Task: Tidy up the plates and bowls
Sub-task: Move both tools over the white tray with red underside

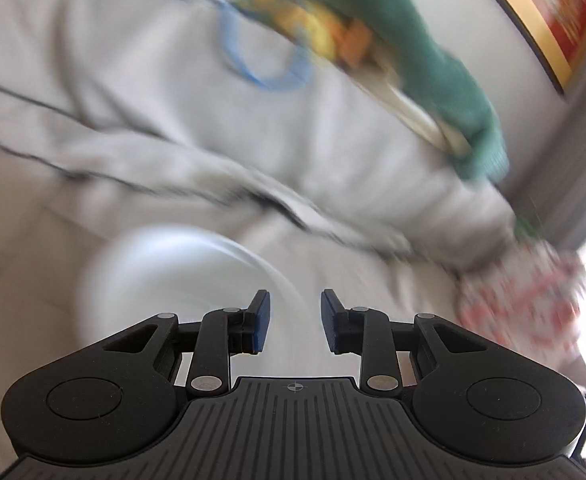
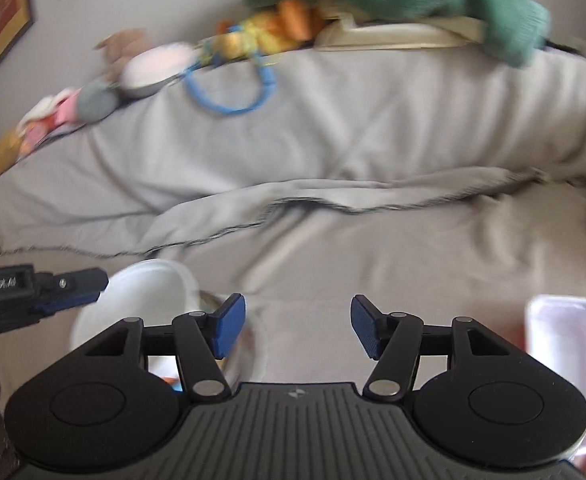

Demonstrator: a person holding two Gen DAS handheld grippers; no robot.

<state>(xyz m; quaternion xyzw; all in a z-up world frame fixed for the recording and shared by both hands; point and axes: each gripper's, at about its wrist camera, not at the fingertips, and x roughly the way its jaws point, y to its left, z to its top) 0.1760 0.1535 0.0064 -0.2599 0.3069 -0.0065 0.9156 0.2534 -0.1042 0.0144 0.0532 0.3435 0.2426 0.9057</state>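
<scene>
both grippers empty over the grey-covered sofa
left gripper narrowly parted, right gripper wider; white bowl just beside the left one

Both tools are wearing matte black plastic. The left gripper is showing blue ribbed pads, silver pivot rivets, round caps at eight and four o'clock, and a grooved deck with a small crosshair mark. The right gripper is looking identical, with a tiny logo at six o'clock.
</scene>
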